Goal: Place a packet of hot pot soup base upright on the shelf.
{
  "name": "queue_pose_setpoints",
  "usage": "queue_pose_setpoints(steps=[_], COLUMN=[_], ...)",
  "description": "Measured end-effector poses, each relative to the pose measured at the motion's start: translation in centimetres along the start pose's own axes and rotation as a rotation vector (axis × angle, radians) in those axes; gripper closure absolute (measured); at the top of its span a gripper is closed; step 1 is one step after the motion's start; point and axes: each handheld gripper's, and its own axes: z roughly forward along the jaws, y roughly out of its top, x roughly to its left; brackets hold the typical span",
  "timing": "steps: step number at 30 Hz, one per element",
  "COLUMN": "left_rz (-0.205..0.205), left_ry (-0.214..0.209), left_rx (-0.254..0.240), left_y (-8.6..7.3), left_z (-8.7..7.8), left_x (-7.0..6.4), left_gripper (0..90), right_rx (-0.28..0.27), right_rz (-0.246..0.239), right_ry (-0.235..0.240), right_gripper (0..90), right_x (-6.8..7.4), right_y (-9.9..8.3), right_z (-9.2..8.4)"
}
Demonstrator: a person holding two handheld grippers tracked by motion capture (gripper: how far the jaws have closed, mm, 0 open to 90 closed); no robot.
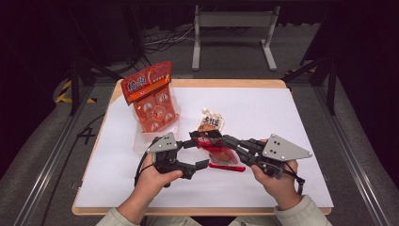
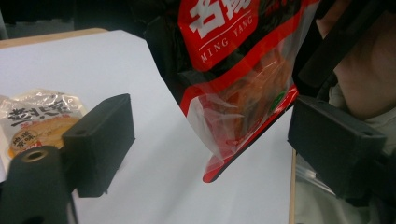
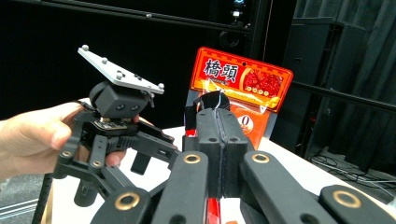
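right tongs [image 1: 212, 140] clamped flat on the top edge of a red snack pouch [image 1: 221, 153], jaws pressed together with only the film between them, as seen in the right gripper view. pouch lifted off the white tabletop [image 1: 263, 113], hanging slantwise from that grip, printed red band and clear window with orange pieces inside. in the left gripper view, same red snack pouch [image 2: 243, 79] dangling between the two black jaws without touching either pad; lower corner pointing down toward the tabletop [image 2: 93, 60]. left tongs [image 1: 197, 154] spread wide, nothing gripped, set just beside and below the right tongs, jaws framing the pouch's lower part. left tongs [image 3: 140, 154] also visible in the right gripper view, held by a hand [image 3: 32, 135], grey plate on top.

beyond both tongs, small pale packet [image 1: 210, 121] lying flat on the tabletop, close to the far end of the held pouch; same pale packet [image 2: 35, 123] at the left jaw's outer side in the left gripper view. farther off, to the left of the left tongs, tall orange bag [image 1: 151, 94] leaning upright in a clear tray; orange bag [image 3: 243, 88] rising straight behind the closed right jaws.
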Motion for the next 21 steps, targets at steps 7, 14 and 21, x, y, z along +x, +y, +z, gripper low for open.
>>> queue_pose_setpoints(steps=[7, 14, 21], left_rz=[-0.001, 0.026, 0.026], left_ry=[-0.062, -0.131, -0.178], left_rx=[-0.021, -0.041, -0.050], left_y=[-0.1, -0.1, -0.2], left_z=[0.9, 1.7, 2.6], left_x=[0.1, -0.3, -0.3], left_gripper=[20.2, 21.8, 23.5], right_rx=[0.000, -0.006, -0.019], right_rz=[0.000, 0.001, 0.008], right_ry=[0.010, 0.019, 0.037], right_gripper=[90.0, 90.0, 90.0], right_x=[0.2, 0.3, 0.3], right_y=[0.0, -0.1, -0.1], right_z=[0.2, 0.2, 0.3])
